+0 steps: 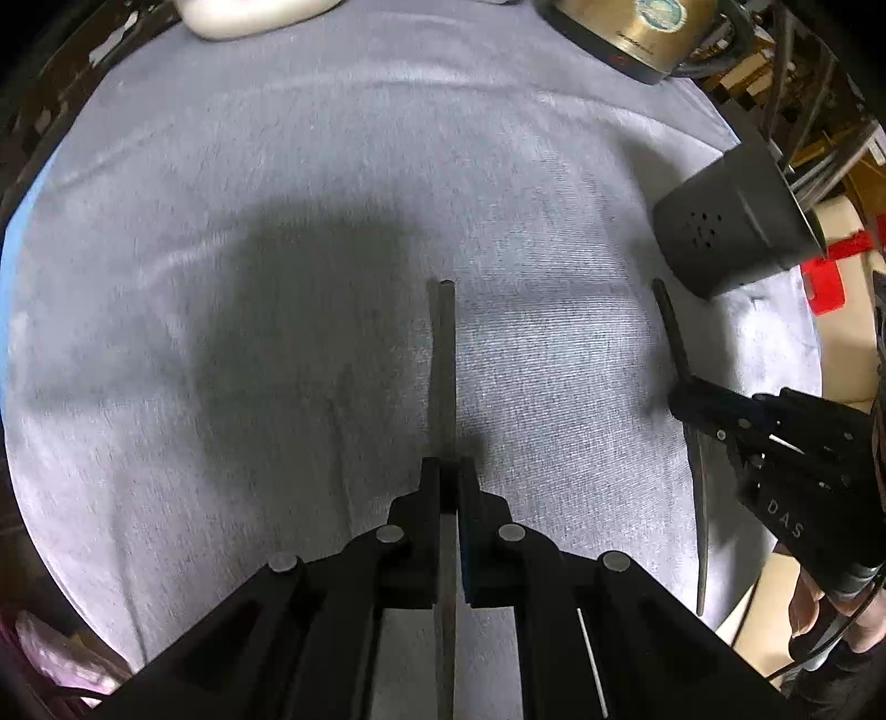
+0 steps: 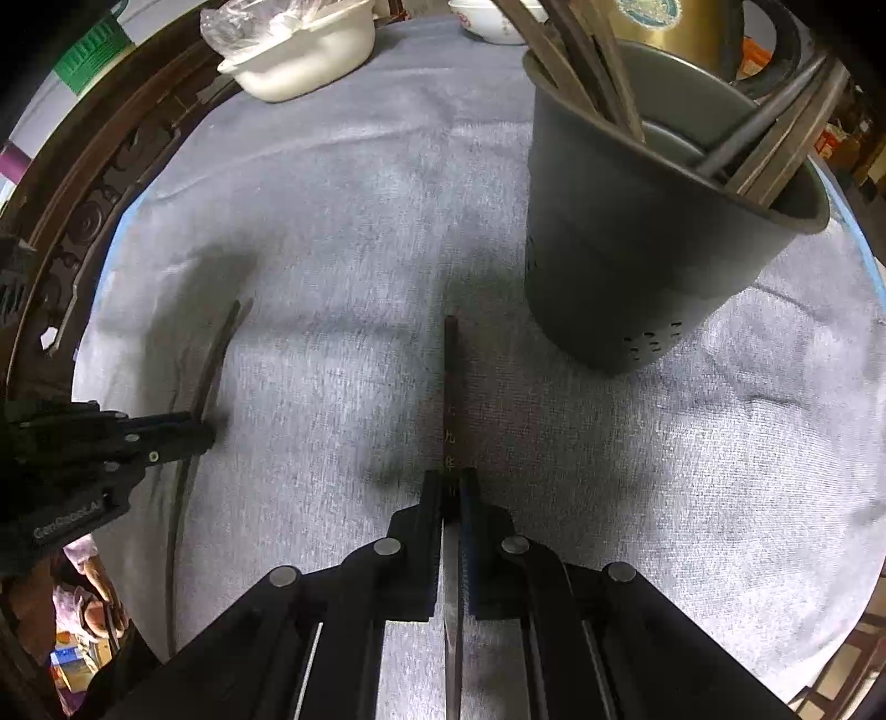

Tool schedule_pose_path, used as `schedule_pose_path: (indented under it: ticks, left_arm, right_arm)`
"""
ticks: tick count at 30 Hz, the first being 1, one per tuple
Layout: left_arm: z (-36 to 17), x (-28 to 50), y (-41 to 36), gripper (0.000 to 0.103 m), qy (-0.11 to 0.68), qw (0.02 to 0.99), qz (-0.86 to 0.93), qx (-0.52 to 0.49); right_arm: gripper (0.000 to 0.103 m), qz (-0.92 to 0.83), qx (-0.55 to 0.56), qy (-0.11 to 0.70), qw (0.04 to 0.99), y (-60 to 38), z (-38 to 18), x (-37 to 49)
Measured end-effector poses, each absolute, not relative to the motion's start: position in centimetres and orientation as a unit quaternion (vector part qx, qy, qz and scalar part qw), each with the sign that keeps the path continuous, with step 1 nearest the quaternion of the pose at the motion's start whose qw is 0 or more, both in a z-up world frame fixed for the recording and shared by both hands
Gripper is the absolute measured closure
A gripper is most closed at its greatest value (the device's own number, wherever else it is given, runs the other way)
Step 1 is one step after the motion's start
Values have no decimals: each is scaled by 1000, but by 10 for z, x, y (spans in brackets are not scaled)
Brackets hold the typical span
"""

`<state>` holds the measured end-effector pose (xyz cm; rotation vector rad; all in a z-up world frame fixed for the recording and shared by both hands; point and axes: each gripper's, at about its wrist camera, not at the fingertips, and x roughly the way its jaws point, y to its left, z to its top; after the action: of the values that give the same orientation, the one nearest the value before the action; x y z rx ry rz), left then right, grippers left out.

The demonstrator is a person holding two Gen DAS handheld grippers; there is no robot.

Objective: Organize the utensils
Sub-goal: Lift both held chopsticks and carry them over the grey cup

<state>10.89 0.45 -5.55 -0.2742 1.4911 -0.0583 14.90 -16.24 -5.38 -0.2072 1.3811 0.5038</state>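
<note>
left gripper point(image 1: 449, 471): jaws clamped on a dark chopstick point(image 1: 443, 354), held above the grey cloth point(image 1: 249, 221). right gripper point(image 2: 455, 482): jaws clamped on another chopstick point(image 2: 453, 387). holder point(image 2: 653, 243): far right, upright on cloth, chopsticks inside.

Open cloth across the table point(image 2: 343, 232) middle; utensil holder point(image 2: 653, 243) crowded with chopsticks point(image 2: 587, 61) near right edge, white bowl point(image 2: 310, 55) and kettle point(image 1: 626, 33) along far edge.
</note>
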Motion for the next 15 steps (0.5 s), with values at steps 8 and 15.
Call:
schedule_pose_path:
  ticks: [8, 15]
  left_arm:
    - [-56, 122, 8, 97, 688, 715, -31, -115]
    - [-45, 108, 15, 98, 658, 735, -35, -160]
  right_arm:
    - [95, 233, -100, 641, 724, -160, -54, 152]
    - [97, 248, -53, 612, 749, -171, -38, 129]
